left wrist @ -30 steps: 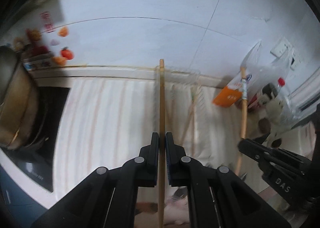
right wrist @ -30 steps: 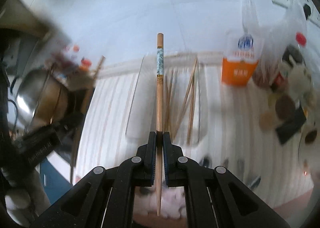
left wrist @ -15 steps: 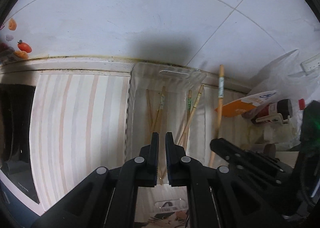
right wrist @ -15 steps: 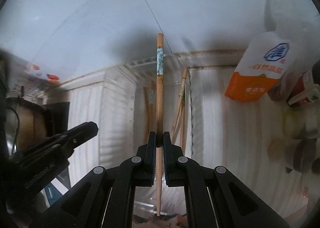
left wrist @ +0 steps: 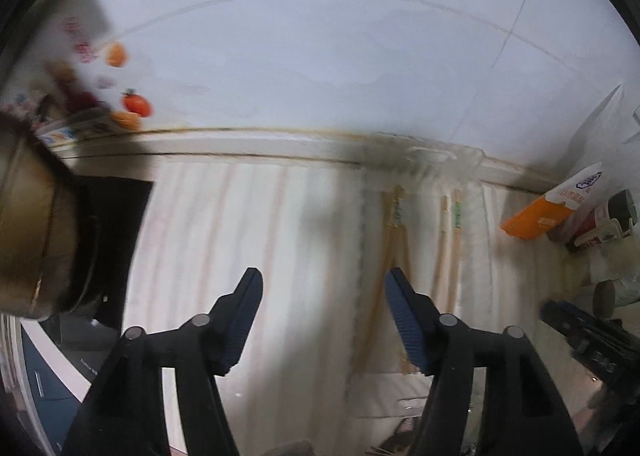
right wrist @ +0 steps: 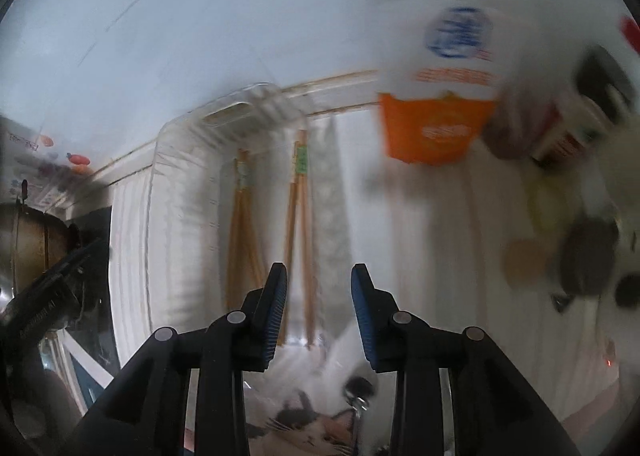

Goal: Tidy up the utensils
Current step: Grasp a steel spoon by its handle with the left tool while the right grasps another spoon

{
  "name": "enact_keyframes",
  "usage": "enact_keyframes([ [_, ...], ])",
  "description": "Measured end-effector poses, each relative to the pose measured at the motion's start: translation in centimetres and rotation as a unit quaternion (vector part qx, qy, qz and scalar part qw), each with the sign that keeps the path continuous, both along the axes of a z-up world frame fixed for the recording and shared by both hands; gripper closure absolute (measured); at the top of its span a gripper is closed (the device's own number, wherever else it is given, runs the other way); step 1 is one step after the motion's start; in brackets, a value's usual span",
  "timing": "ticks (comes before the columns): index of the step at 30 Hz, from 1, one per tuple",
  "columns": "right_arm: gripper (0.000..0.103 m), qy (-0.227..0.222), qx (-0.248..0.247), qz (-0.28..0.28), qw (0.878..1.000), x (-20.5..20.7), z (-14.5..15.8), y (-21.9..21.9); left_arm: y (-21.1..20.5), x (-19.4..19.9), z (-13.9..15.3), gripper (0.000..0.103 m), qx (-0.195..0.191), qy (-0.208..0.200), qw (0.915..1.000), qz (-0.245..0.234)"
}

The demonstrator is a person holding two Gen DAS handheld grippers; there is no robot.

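A clear plastic tray [left wrist: 444, 154] stands against the wall and holds several wooden chopsticks [left wrist: 448, 240]. It also shows in the right wrist view [right wrist: 176, 184], with the chopsticks [right wrist: 298, 216] lying lengthwise in it. My left gripper [left wrist: 322, 286] is open and empty, to the left of the tray over the striped counter. My right gripper [right wrist: 318, 280] is open and empty, above the tray's near right end. Both views are blurred.
An orange and white carton [right wrist: 436, 128] and dark jars [right wrist: 600, 112] stand to the right of the tray. A metal pot [left wrist: 24, 224] sits on a black cooktop [left wrist: 116, 240] at the left. Small round lids [right wrist: 524, 260] lie at the right.
Both grippers held one chopstick each a second ago. Both have opened and now hold nothing. Both have pulled back from the tray, the left one swinging left.
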State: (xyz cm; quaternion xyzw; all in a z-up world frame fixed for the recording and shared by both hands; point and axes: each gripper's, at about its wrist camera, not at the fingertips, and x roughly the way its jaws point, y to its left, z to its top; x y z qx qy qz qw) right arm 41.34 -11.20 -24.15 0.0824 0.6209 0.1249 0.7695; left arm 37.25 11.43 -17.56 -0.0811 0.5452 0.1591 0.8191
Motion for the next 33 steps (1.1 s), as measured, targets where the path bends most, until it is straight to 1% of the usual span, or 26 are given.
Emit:
enact_keyframes([
  [1, 0.061, -0.005, 0.0, -0.005, 1.0, -0.9, 0.2, -0.9, 0.1, -1.0, 0.3, 0.02, 0.01, -0.013, 0.9999, 0.006],
  [2, 0.06, -0.01, -0.003, -0.012, 1.0, -1.8, 0.4, -1.7, 0.1, -1.7, 0.5, 0.005, 0.015, -0.021, 0.9996, 0.008],
  [3, 0.057, -0.014, -0.005, -0.019, 1.0, -2.6, 0.5, -2.4, 0.1, -2.4, 0.8, 0.0, 0.02, -0.031, 0.9993, 0.009],
  [4, 0.055, -0.019, -0.003, -0.026, 0.999, -3.5, 0.6, -3.3, 0.0, -3.3, 1.0, 0.0, 0.026, -0.045, 0.9987, 0.007],
  [5, 0.054, -0.025, -0.002, -0.031, 0.999, -4.5, 0.6, -4.0, -0.3, -4.0, 1.0, 0.0, 0.029, -0.047, 0.9985, 0.001],
  [7, 0.047, -0.037, -0.007, -0.04, 0.999, -6.5, 0.6, -5.8, -0.8, -5.4, 0.9, 0.0, 0.04, -0.044, 0.9982, -0.001],
  [9, 0.046, -0.029, -0.009, -0.046, 0.998, -8.2, 0.0, -7.1, -1.6, -6.5, 0.6, 0.0, 0.036, -0.04, 0.9985, -0.007],
  [10, 0.046, -0.016, -0.006, -0.056, 0.998, -9.4, -0.7, -8.2, -2.6, -7.6, 0.2, 0.0, 0.033, -0.034, 0.9988, -0.013],
  [12, 0.046, 0.002, 0.0, -0.07, 0.998, -11.2, -1.8, -9.8, -4.2, -9.0, -0.8, 0.0, 0.018, -0.019, 0.9994, -0.023],
  [15, 0.046, 0.026, -0.002, -0.095, 0.995, -13.8, -3.7, -12.5, -7.5, -11.2, -3.2, 0.001, -0.024, 0.014, 0.9983, -0.052],
  [16, 0.046, 0.035, 0.002, -0.105, 0.994, -14.4, -4.4, -13.4, -9.1, -11.7, -4.8, 0.001, -0.043, 0.034, 0.9962, -0.068],
  [18, 0.047, 0.049, 0.0, -0.121, 0.991, -15.5, -5.7, -15.2, -11.5, -11.8, -6.9, 0.003, -0.063, 0.067, 0.9918, -0.089],
  [19, 0.047, 0.053, 0.0, -0.13, 0.99, -15.8, -6.3, -16.0, -13.2, -11.6, -8.5, 0.005, -0.077, 0.088, 0.9872, -0.108],
  [21, 0.05, 0.06, -0.003, -0.14, 0.988, -16.3, -7.2, -17.2, -15.3, -11.1, -10.4, 0.012, -0.088, 0.114, 0.9811, -0.129],
  [22, 0.052, 0.062, -0.004, -0.144, 0.988, -16.4, -7.4, -17.6, -16.7, -10.7, -11.6, 0.014, -0.094, 0.129, 0.9769, -0.142],
  [23, 0.052, 0.064, -0.002, -0.15, 0.987, -16.6, -7.8, -18.3, -17.6, -10.3, -12.6, 0.018, -0.097, 0.139, 0.9737, -0.152],
  [24, 0.052, 0.065, -0.001, -0.154, 0.986, -16.7, -8.0, -18.7, -18.6, -10.1, -13.4, 0.027, -0.093, 0.148, 0.9717, -0.159],
  [25, 0.052, 0.065, -0.001, -0.157, 0.985, -16.9, -8.1, -19.1, -19.2, -9.9, -14.0, 0.031, -0.091, 0.154, 0.9703, -0.164],
  [26, 0.052, 0.065, 0.001, -0.16, 0.985, -17.1, -8.3, -19.5, -20.0, -9.6, -14.9, 0.04, -0.09, 0.164, 0.9679, -0.168],
  [27, 0.052, 0.064, 0.001, -0.162, 0.985, -17.2, -8.4, -19.9, -20.4, -9.3, -15.4, 0.053, -0.087, 0.17, 0.967, -0.169],
  [28, 0.052, 0.064, 0.002, -0.164, 0.984, -17.5, -8.6, -20.3, -20.7, -9.2, -15.8, 0.059, -0.084, 0.174, 0.9663, -0.171],
  [29, 0.052, 0.065, 0.003, -0.166, 0.984, -17.5, -8.6, -20.4, -21.2, -9.0, -15.7, 0.062, -0.073, 0.169, 0.9675, -0.173],
  [30, 0.052, 0.065, 0.005, -0.168, 0.984, -17.5, -8.8, -20.6, -21.8, -8.9, -15.7, 0.073, -0.063, 0.164, 0.9673, -0.183],
  [31, 0.052, 0.066, 0.007, -0.169, 0.983, -17.4, -8.8, -20.6, -22.1, -8.7, -15.8, 0.078, -0.046, 0.164, 0.9673, -0.188],
  [32, 0.052, 0.068, 0.011, -0.169, 0.983, -17.4, -8.9, -20.7, -22.2, -8.7, -15.7, 0.092, -0.041, 0.161, 0.9673, -0.191],
  [33, 0.052, 0.07, 0.016, -0.168, 0.983, -17.4, -9.0, -20.6, -22.1, -8.6, -15.8, 0.098, -0.045, 0.161, 0.9671, -0.192],
])
